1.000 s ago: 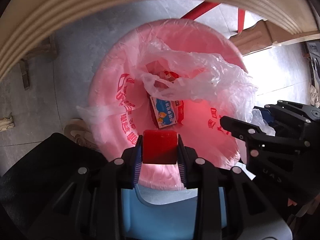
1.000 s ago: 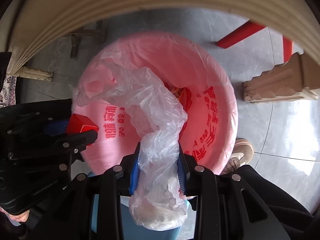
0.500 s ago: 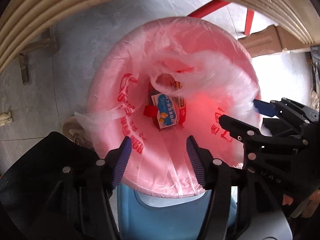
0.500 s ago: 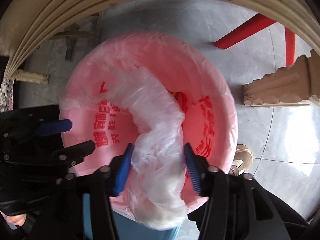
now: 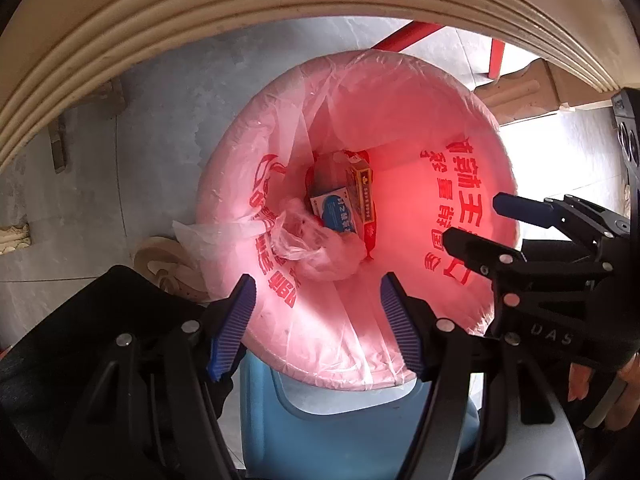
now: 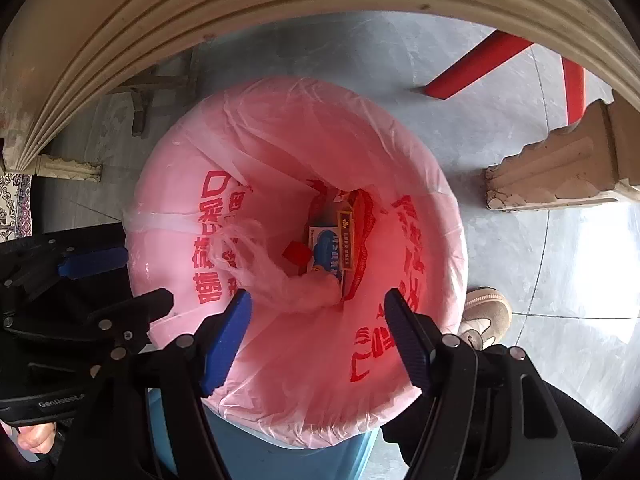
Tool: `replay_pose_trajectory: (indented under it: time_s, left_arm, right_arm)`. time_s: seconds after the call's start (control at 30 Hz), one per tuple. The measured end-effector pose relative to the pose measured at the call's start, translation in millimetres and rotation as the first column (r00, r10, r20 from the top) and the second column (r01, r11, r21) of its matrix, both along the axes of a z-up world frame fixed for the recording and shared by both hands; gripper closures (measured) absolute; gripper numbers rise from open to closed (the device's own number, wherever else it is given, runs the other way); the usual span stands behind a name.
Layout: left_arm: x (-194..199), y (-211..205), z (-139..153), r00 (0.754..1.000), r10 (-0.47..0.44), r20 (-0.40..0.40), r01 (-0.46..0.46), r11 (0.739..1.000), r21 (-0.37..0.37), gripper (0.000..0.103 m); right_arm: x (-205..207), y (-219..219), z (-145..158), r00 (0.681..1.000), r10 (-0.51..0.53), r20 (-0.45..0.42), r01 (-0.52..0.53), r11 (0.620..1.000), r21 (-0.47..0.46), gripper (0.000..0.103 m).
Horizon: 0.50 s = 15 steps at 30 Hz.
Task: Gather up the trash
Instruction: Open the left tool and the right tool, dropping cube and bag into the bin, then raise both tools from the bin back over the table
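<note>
A blue bin lined with a pink bag (image 5: pixel 416 128) (image 6: pixel 280 120) stands on the floor below both grippers. Inside lie a crumpled clear plastic bag (image 5: pixel 316 248) (image 6: pixel 280 276), a small red block (image 6: pixel 295 253), a blue-and-white box (image 5: pixel 334 210) (image 6: pixel 326 250) and a yellow box (image 5: pixel 362 192) (image 6: pixel 346 240). My left gripper (image 5: pixel 318 322) is open and empty above the bin's near rim. My right gripper (image 6: pixel 320 334) is open and empty over the same rim. Each gripper also shows from the side in the other's view: the right (image 5: pixel 500 220), the left (image 6: pixel 112 276).
A beige round table edge (image 5: pixel 240 8) (image 6: pixel 280 4) arcs overhead. Red chair legs (image 6: pixel 472 68) and a carved beige table foot (image 6: pixel 560 172) stand on the grey tile floor to the right. A shoe (image 6: pixel 486 314) (image 5: pixel 160 260) is beside the bin.
The left gripper opened and dropped the red block into the bin. The right gripper opened and the clear plastic bag fell from it into the bin.
</note>
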<state>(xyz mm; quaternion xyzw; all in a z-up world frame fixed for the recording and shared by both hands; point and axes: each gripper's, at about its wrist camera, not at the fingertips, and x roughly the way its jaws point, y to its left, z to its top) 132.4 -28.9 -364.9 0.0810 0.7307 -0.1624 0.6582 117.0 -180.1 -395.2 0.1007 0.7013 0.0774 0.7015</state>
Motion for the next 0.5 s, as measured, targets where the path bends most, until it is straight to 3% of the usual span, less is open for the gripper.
replay_pose_trajectory:
  time_s: [0.27, 0.5]
  left_arm:
    - [-5, 3, 14, 0.999, -0.024, 0.032, 0.024, 1.0, 0.01, 0.039]
    - [-17, 13, 35, 0.996, -0.047, 0.075, 0.044, 0.998, 0.042, 0.039]
  right_arm:
    - [-7, -1, 11, 1.0, 0.017, 0.018, -0.017, 1.0, -0.024, 0.036]
    - [-22, 8, 45, 0.996, 0.053, 0.073, -0.051, 0.998, -0.03, 0.036]
